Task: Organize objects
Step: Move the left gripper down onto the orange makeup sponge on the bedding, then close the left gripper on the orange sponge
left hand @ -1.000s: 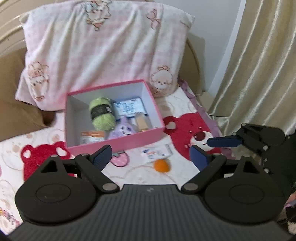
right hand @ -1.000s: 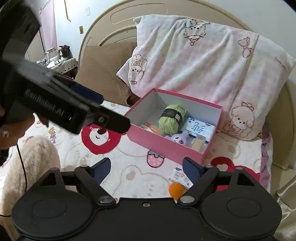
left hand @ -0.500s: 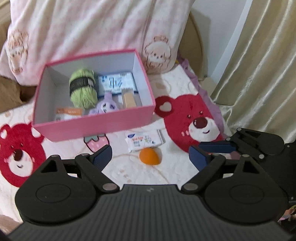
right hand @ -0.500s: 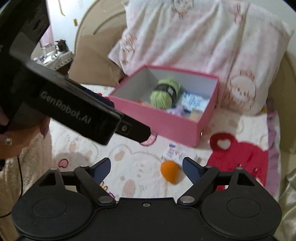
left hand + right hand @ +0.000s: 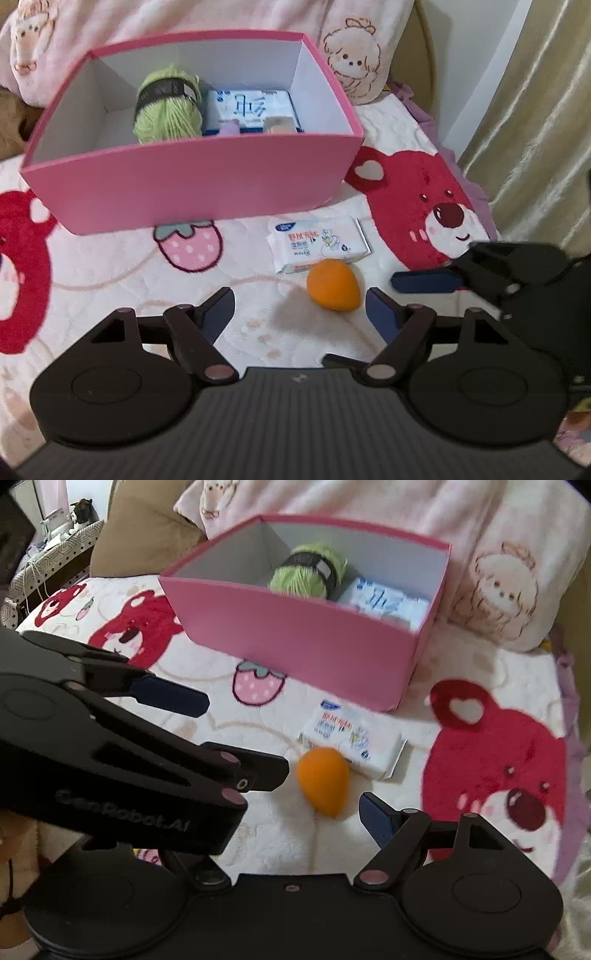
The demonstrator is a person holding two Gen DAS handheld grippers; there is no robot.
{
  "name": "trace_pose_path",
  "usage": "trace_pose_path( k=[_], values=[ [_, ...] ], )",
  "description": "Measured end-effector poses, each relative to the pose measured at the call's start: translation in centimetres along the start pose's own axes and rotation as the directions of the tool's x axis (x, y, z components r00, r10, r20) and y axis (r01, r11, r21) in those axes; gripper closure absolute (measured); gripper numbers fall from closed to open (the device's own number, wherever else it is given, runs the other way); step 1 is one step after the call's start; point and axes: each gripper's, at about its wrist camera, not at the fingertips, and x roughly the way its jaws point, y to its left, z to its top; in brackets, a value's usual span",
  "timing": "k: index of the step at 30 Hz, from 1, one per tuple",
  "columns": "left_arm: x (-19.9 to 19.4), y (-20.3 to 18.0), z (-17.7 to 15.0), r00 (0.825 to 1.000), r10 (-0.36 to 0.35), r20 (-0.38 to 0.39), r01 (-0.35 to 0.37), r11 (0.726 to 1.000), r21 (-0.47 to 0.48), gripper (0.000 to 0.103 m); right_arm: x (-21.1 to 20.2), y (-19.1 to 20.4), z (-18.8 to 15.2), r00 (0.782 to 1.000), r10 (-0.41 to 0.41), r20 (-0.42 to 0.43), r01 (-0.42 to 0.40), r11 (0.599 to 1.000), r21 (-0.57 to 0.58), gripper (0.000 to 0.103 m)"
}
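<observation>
An orange egg-shaped sponge [image 5: 333,284] [image 5: 324,781] lies on the bed blanket, touching a white tissue pack [image 5: 318,242] [image 5: 351,740] behind it. A pink open box [image 5: 192,188] [image 5: 306,642] further back holds green yarn [image 5: 168,107] [image 5: 308,572], a blue-white pack [image 5: 251,109] and small items. My left gripper [image 5: 301,314] is open and empty, just short of the sponge. My right gripper [image 5: 291,812] is open and empty, low by the sponge; its left finger is hidden behind the left gripper's body [image 5: 110,760]. The right gripper also shows in the left wrist view [image 5: 480,273].
A pink patterned pillow [image 5: 480,535] leans behind the box. A brown cushion [image 5: 144,528] lies at the back left. A beige curtain [image 5: 535,92] hangs on the right beyond the bed edge. The blanket [image 5: 110,269] bears red bear prints.
Both grippers have moved forward and down toward the sponge and tissue pack; the box and objects now loom larger. Both stay open.
</observation>
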Motion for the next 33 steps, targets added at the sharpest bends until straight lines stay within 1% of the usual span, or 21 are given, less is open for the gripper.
trace_pose_path(
  k=[2,4,6,7,8,9,10,11,12,13,14,15,17,19,20,27,30,33],
  values=[
    [0.4,0.5,-0.2,0.999,-0.033,0.003,0.033,0.999,-0.028,0.026,0.7,-0.6,-0.3,1.0,-0.005,0.004,0.005,1.0,0.028,0.024],
    [1.0,0.9,-0.4,0.998,-0.053,0.021,0.054,0.998,-0.045,0.027,0.7,-0.9,-0.4,0.999,-0.024,0.029,0.023,0.999,0.04,0.025],
    [2.1,1.3,-0.4,0.997,-0.068,0.039,0.07,0.995,-0.075,0.03,0.8,-1.2,-0.3,0.999,-0.018,0.043,0.016,0.999,0.048,0.026],
    [2.6,1.5,-0.4,0.996,-0.078,0.05,0.082,0.992,-0.091,0.036,1.0,-1.2,-0.2,0.998,-0.018,0.053,0.016,0.999,0.047,0.027],
    [3.2,1.6,-0.4,0.994,-0.088,0.059,0.094,0.99,-0.107,0.038,1.3,-1.2,-0.2,0.998,-0.021,0.052,0.019,0.999,0.046,0.028],
    [3.7,1.7,-0.4,0.993,-0.101,0.062,0.108,0.988,-0.11,0.039,1.7,-1.2,-0.2,0.999,-0.021,0.042,0.02,0.999,0.039,0.033],
    [4.4,1.7,-0.5,0.992,-0.109,0.059,0.115,0.988,-0.108,0.04,2.2,-1.3,-0.2,0.999,-0.025,0.03,0.024,0.999,0.039,0.041],
    [4.9,1.7,-0.6,0.993,-0.11,0.046,0.114,0.988,-0.108,0.041,2.7,-1.5,-0.2,0.999,-0.026,0.02,0.025,0.999,0.041,0.047],
    [5.3,1.7,-0.8,0.993,-0.112,0.03,0.115,0.987,-0.115,0.041,3.1,-1.6,-0.3,1.0,-0.023,0.009,0.022,0.999,0.043,0.05],
    [5.7,1.8,-0.9,0.992,-0.123,0.018,0.125,0.984,-0.127,0.042,3.4,-1.8,-0.4,1.0,-0.013,-0.004,0.013,0.999,0.05,0.057],
    [5.9,1.9,-1.1,0.99,-0.14,0.015,0.14,0.98,-0.138,0.048,3.6,-1.9,-0.4,1.0,-0.012,-0.01,0.012,0.999,0.052,0.059],
    [5.9,2.0,-1.1,0.988,-0.153,0.018,0.154,0.977,-0.147,0.051,3.6,-1.9,-0.5,1.0,-0.017,-0.005,0.017,0.999,0.049,0.061],
    [5.8,2.2,-1.1,0.983,-0.185,0.024,0.186,0.97,-0.158,0.066,3.5,-2.0,-0.5,1.0,-0.023,0.003,0.023,0.998,0.057,0.069],
    [5.7,2.5,-1.2,0.973,-0.229,0.032,0.231,0.956,-0.181,0.074,3.2,-2.2,-0.6,1.0,-0.012,0.015,0.011,0.997,0.074,0.07],
    [5.6,2.6,-1.2,0.97,-0.239,0.038,0.241,0.952,-0.188,0.074,3.1,-2.2,-0.6,1.0,-0.013,0.02,0.012,0.997,0.073,0.07],
    [4.0,1.9,-1.2,0.965,-0.253,0.067,0.26,0.955,-0.143,0.074,1.4,-1.3,-0.8,0.998,-0.031,0.055,0.028,0.998,0.052,0.071],
    [2.7,1.8,-1.1,0.96,-0.266,0.088,0.276,0.952,-0.132,0.074,0.0,-0.6,-0.8,0.995,-0.042,0.089,0.038,0.998,0.046,0.071],
    [0.7,1.7,-1.1,0.956,-0.27,0.113,0.281,0.955,-0.099,0.074,-1.5,0.3,-0.9,0.99,-0.051,0.131,0.045,0.998,0.051,0.071]
  ],
)
